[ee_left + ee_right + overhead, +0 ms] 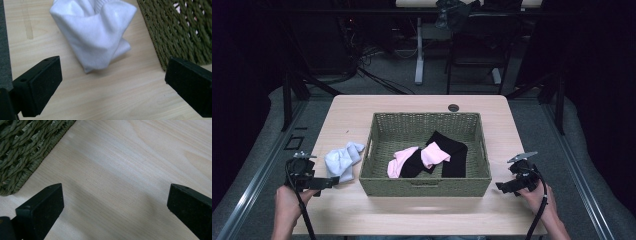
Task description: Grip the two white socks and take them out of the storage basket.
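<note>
A green woven basket (379, 125) stands in the middle of the wooden table and holds pink socks (435, 153) and black socks (456, 150). A white sock bundle (343, 160) (93, 37) lies on the table just left of the basket. My left gripper (326, 182) (112, 87) is open, low over the table, with the white bundle a short way ahead of its jaws. My right gripper (503, 187) (115, 207) is open over bare wood beside the basket's right front corner (17, 157), holding nothing.
The basket wall (180, 30) stands close to the right of the left gripper. A small round hole (453, 107) sits near the table's far edge. Beyond the table are a dark floor, cables and table legs.
</note>
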### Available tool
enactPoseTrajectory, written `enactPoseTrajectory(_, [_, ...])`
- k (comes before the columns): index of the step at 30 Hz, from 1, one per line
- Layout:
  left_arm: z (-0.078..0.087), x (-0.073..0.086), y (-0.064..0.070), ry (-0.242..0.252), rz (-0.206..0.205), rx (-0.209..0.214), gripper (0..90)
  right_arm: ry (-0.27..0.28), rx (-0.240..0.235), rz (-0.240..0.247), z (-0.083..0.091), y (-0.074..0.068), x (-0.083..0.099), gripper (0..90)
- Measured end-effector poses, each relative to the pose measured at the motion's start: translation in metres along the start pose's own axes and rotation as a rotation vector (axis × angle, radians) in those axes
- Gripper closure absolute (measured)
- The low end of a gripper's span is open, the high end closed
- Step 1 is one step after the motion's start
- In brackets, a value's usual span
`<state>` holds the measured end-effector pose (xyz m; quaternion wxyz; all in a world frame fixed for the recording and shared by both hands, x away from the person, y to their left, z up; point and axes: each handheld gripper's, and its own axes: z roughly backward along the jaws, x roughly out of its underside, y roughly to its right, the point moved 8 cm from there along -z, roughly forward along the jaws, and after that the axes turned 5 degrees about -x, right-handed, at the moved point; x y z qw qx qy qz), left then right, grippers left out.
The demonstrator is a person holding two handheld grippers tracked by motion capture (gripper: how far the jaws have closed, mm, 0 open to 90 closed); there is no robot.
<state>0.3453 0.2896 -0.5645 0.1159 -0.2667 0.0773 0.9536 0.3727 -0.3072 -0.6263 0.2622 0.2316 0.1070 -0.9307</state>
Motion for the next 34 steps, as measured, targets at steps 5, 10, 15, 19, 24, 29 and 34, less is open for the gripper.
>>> enactPoseTrajectory(5, [-0.003, 0.021, 0.000, 0.004, 0.013, -0.010, 0.0, -0.001, 0.008, 0.002, 0.000, 0.000, 0.000, 0.4])
enactPoseTrajectory(10, [-0.005, 0.036, -0.006, 0.028, 0.039, -0.052, 0.0, 0.000, 0.000, 0.000, 0.000, 0.000, 0.000, 0.4])
enactPoseTrajectory(15, [-0.006, 0.044, -0.012, 0.038, 0.068, -0.062, 0.0, -0.005, 0.006, 0.006, 0.000, 0.000, 0.000, 0.4])
enactPoseTrajectory(19, [-0.007, 0.048, -0.015, 0.048, 0.078, -0.068, 0.0, 0.010, 0.004, 0.006, 0.002, -0.002, -0.001, 0.4])
enactPoseTrajectory(24, [-0.011, 0.049, -0.017, 0.048, 0.082, -0.061, 0.0, 0.002, 0.007, 0.002, 0.000, 0.000, -0.001, 0.4])
enactPoseTrajectory(29, [-0.013, 0.049, -0.016, 0.042, 0.079, -0.060, 0.0, 0.001, 0.006, 0.011, 0.000, -0.002, -0.002, 0.4])
enactPoseTrajectory(34, [-0.013, 0.048, -0.016, 0.047, 0.074, -0.061, 0.0, 0.001, -0.005, -0.004, -0.002, 0.000, 0.000, 0.4])
